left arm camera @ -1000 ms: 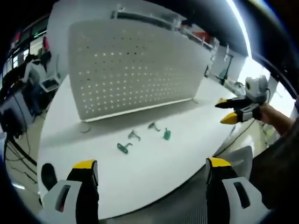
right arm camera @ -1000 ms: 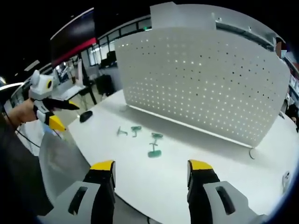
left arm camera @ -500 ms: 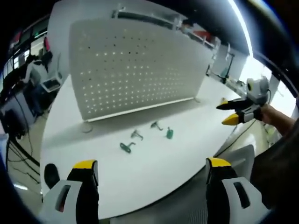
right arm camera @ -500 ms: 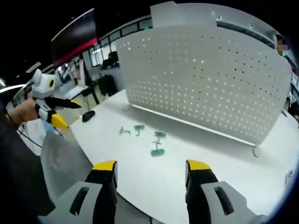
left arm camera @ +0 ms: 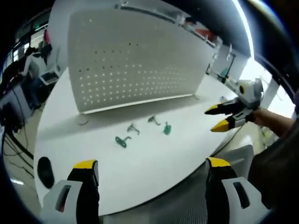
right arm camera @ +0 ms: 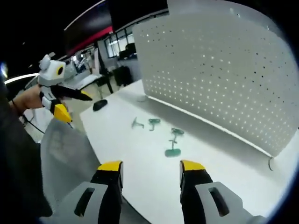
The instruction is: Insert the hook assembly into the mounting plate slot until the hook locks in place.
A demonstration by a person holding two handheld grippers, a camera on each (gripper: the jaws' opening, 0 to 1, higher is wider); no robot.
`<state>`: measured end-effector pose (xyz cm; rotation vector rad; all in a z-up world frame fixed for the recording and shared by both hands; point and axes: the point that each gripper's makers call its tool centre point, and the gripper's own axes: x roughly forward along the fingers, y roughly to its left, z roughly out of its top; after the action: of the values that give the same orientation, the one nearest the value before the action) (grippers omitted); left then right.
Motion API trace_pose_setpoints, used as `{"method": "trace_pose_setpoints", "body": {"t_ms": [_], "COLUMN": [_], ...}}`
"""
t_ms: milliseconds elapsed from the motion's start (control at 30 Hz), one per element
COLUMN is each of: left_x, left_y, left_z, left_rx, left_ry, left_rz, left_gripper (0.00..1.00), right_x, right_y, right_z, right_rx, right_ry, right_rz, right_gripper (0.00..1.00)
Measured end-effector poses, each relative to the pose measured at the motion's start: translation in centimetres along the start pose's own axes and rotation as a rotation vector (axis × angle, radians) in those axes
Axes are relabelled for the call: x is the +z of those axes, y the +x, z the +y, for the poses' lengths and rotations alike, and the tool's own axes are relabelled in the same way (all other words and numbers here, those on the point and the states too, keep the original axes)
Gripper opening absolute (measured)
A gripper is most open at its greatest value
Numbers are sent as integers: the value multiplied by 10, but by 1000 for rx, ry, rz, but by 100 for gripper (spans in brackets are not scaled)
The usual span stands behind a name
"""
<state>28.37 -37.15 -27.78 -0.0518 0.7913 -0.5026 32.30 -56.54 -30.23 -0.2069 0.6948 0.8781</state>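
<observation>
The mounting plate, a white perforated panel (left arm camera: 135, 65) (right arm camera: 224, 79), stands upright on the white table (left arm camera: 140, 168). In front of it lie small hook pieces: a green one (left arm camera: 123, 141), two grey ones (left arm camera: 133, 128) (left arm camera: 153, 121) and another green one (left arm camera: 167, 129). The right gripper view has them as a grey hook (right arm camera: 137, 123), green hooks (right arm camera: 153, 122) (right arm camera: 177, 132) and a green base (right arm camera: 173, 151). My left gripper (left arm camera: 152, 163) (right arm camera: 70, 105) is open and holds nothing, back from the table edge. My right gripper (right arm camera: 150, 166) (left arm camera: 216, 117) is open too, hanging over the table's right edge.
A black oval object (left arm camera: 45, 170) (right arm camera: 99, 105) lies on the table's corner. A grey chair back (right arm camera: 60, 149) (left arm camera: 236, 156) stands beside the table near my body. Desks and office gear sit behind the panel. A loose ring (left arm camera: 82, 120) lies at the panel's foot.
The right gripper has come in over the table edge toward the hooks, and its jaws stand slightly narrower. The left gripper view has shifted a little; hooks lie unmoved.
</observation>
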Motion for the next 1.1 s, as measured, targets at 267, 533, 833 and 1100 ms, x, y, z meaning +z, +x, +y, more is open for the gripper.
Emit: {"method": "trace_pose_setpoints", "body": {"t_ms": [267, 533, 833, 1100], "left_x": [-1, -4, -8, -13], "left_y": [-4, -3, -4, -3], "left_z": [6, 19, 24, 24], "left_rx": [-13, 17, 31, 36], "left_ry": [-23, -18, -21, -40], "left_rz": [12, 29, 43, 44], "left_gripper": [97, 97, 96, 96], "right_x": [1, -8, -15, -16], "right_y": [41, 75, 99, 119], "right_z": [-4, -18, -38, -47], "right_rx": [71, 106, 139, 178], "right_ry": [-82, -105, -197, -250], "right_rz": [47, 113, 186, 227], "right_gripper": [39, 37, 33, 26]}}
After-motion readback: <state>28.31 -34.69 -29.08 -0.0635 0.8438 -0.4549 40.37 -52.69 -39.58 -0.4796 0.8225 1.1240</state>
